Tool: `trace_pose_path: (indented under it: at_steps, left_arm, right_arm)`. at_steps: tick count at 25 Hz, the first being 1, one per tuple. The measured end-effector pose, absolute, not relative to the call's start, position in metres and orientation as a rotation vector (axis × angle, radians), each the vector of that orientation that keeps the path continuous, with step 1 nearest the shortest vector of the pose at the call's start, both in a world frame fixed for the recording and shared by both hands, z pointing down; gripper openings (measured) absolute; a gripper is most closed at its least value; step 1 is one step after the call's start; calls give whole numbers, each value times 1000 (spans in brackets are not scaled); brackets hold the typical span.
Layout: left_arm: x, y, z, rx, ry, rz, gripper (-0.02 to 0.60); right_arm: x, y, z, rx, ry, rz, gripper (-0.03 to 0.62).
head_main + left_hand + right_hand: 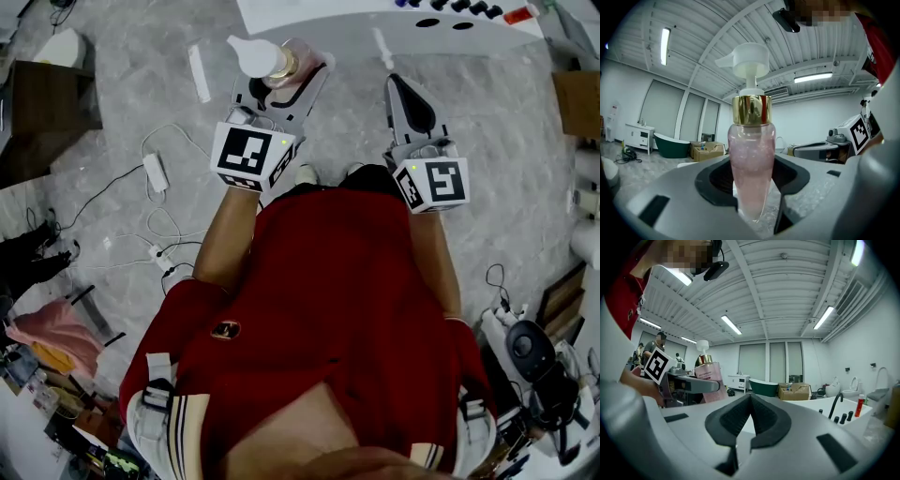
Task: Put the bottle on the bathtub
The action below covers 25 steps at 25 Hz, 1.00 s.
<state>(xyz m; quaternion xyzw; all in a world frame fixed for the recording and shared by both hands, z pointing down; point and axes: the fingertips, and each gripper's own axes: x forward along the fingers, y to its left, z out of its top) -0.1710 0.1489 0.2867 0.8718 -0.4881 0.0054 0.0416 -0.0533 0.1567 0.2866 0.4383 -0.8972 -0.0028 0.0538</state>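
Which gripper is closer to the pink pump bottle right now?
Left. The left gripper is shut on the bottle. The right gripper is off to the bottle's right, fingers together and empty, not touching it.

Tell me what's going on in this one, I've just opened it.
A person in a red shirt faces a white bathtub with a gripper in each hand. The left claw is shut on a pink pump bottle, held upright in the air short of the tub. The right claw is shut and empty beside it. The bottle is not yet on the bathtub.
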Motion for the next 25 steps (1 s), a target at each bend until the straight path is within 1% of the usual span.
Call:
trace_pose_path:
  at_steps: [11,25]
  left_arm:
    - [-167,127,302,2642,-1516,44,224]
    - [-120,22,310,2572,-1638,121,224]
  right_arm:
    - [-44,136,307,1329,-2732,39,0]
    - [13,17,309,1277,-2806,46,0]
